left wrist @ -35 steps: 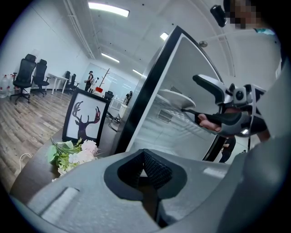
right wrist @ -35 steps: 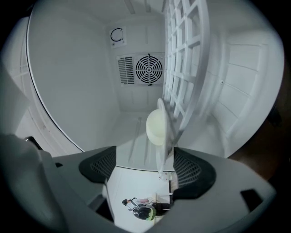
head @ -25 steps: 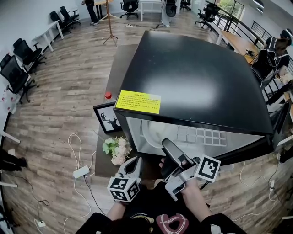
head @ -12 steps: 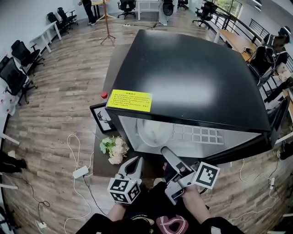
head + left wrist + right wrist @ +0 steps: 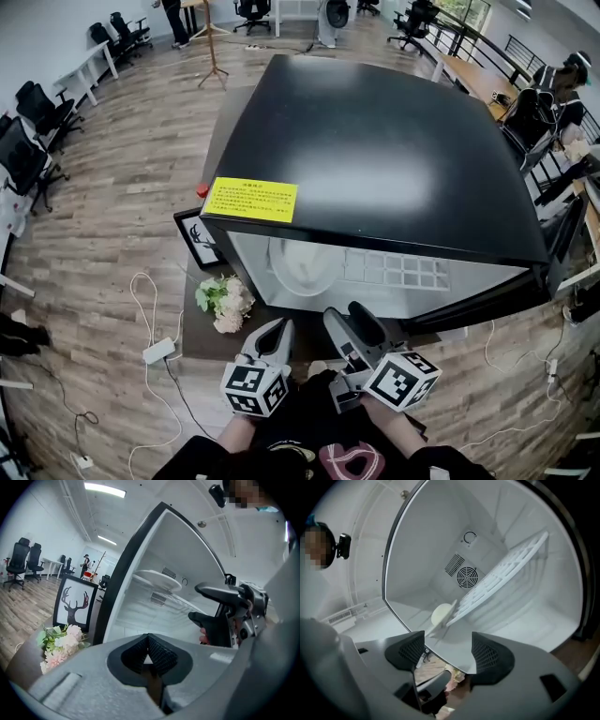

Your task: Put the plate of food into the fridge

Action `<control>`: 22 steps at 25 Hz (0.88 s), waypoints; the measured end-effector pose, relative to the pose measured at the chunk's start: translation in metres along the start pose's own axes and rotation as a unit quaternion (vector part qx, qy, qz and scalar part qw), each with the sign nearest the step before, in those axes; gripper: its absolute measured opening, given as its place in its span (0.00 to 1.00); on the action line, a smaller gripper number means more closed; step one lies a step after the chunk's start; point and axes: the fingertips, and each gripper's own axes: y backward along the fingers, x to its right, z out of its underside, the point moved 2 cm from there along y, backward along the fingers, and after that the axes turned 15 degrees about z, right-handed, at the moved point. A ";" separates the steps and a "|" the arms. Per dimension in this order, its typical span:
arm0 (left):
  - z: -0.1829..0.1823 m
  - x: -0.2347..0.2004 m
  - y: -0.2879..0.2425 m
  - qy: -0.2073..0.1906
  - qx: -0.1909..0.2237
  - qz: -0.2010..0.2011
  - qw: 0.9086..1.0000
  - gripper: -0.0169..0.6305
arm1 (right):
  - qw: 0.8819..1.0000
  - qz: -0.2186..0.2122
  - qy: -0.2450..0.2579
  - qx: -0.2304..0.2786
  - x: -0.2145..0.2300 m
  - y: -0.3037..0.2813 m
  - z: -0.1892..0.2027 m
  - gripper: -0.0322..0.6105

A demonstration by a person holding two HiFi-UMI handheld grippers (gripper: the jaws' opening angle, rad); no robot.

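Observation:
The black fridge (image 5: pixel 394 141) stands open, its white inside facing me. A white plate (image 5: pixel 300 265) rests on the wire shelf (image 5: pixel 398 273) inside; I cannot make out the food on it. The plate (image 5: pixel 157 579) also shows in the left gripper view, and edge-on as the plate (image 5: pixel 442 613) in the right gripper view. My right gripper (image 5: pixel 349 323) hovers just outside the opening, rolled sideways, its jaws closing with nothing between them. My left gripper (image 5: pixel 273 336) is beside it, shut and empty.
A framed deer picture (image 5: pixel 195 239) and a bunch of flowers (image 5: pixel 222 302) sit on the low brown stand left of the fridge. A power strip (image 5: pixel 157 351) and cables lie on the wooden floor. The fridge door (image 5: pixel 506 298) hangs open at the right.
My right gripper has drawn back from the fridge opening toward me and rolled over, its jaws narrowing. The plate stays on the shelf. The left gripper has barely moved.

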 end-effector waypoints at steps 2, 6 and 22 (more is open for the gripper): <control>-0.001 0.003 -0.002 -0.002 0.003 0.004 1.000 0.04 | 0.999 0.021 0.046 0.016 0.006 0.001 0.003 0.55; -0.001 0.009 -0.005 -0.010 0.002 0.012 1.000 0.04 | 0.988 0.053 0.138 0.041 0.017 0.002 0.014 0.52; 0.012 0.027 -0.012 -0.049 -0.008 0.018 0.999 0.04 | 0.949 0.111 0.293 0.047 0.052 -0.003 0.050 0.48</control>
